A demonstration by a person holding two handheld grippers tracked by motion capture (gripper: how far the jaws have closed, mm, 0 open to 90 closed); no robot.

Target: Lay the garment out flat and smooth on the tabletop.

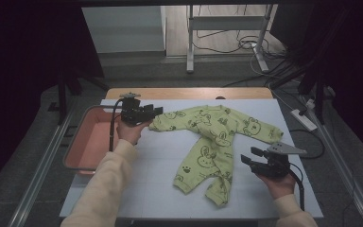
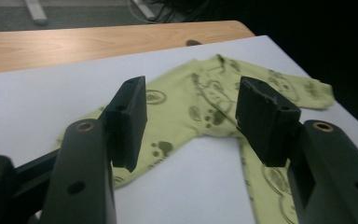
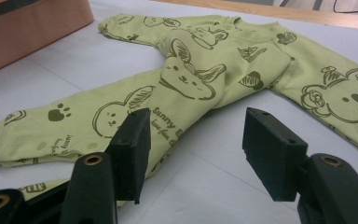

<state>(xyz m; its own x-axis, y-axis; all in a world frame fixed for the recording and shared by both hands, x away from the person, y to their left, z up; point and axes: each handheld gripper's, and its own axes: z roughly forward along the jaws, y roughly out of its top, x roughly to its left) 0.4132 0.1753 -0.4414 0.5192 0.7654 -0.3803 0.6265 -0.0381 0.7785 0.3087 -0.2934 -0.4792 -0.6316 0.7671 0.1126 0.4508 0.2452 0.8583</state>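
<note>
Baby suit [image 1: 212, 144], green with printed animals, lies flat mid-surface [image 1: 160, 156]. Left claw [image 1: 157, 111] stands open just beside its left sleeve cuff, gripping nothing. Right claw [image 1: 246, 159] stands open near the legs, empty.

Dim, even overhead light, dark murky surroundings, soft faint shadows, slight blur and grain, no glare

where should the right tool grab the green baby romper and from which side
Probably the near leg cuffs of the green baby romper. The legs lie flat and folded toward the front edge of the white mat, just left of the right tool, whose jaws stand open and empty. Come in low from the right and pinch the leg's edge, where the thin cloth offers a lip.
</note>
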